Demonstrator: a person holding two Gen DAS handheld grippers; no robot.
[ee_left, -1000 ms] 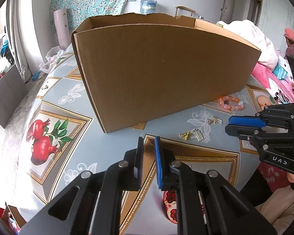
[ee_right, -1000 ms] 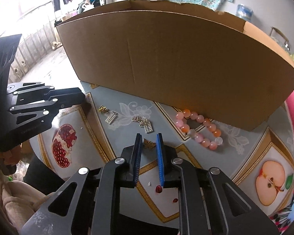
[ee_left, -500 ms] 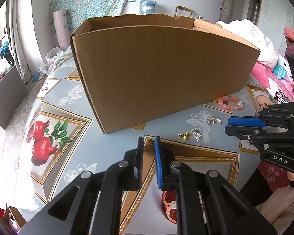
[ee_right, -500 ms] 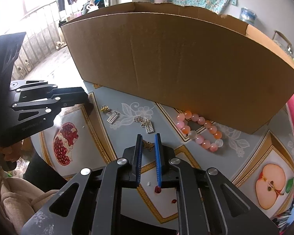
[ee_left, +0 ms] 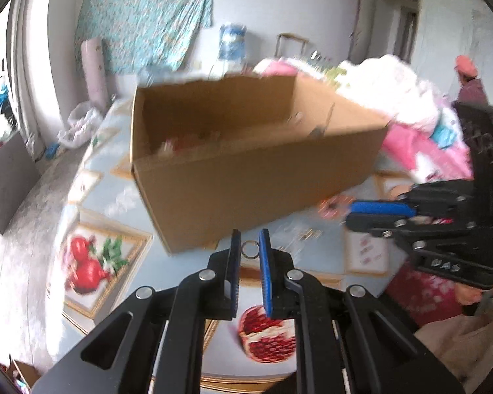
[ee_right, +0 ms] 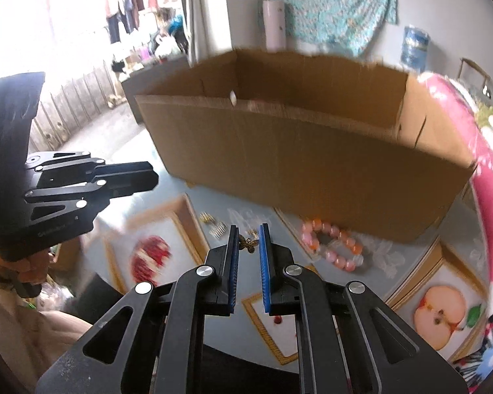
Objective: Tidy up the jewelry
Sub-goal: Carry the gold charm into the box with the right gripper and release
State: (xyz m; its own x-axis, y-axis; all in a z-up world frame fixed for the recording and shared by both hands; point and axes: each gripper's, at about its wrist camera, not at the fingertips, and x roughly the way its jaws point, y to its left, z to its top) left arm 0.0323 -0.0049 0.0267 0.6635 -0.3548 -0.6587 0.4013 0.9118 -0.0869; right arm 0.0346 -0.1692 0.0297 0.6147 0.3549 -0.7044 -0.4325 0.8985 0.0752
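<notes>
A small ring (ee_left: 250,249) and a gold butterfly charm (ee_right: 249,244) are each pinched between blue pads. A pink-orange bead bracelet (ee_right: 332,245) and small gold pieces (ee_right: 213,225) lie on the table beside the open box (ee_right: 312,161).

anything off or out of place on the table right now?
Nothing spilled or damaged. Jewelry lies loose on the tablecloth outside the cardboard box: a pink bead bracelet and small gold clips. The box's torn top rim looks ragged.

Both wrist views look down-forward from near above the table (ee_left: 187,272), sharing the cardboard box (ee_left: 246,177) (ee_right: 312,164) ahead.
</notes>
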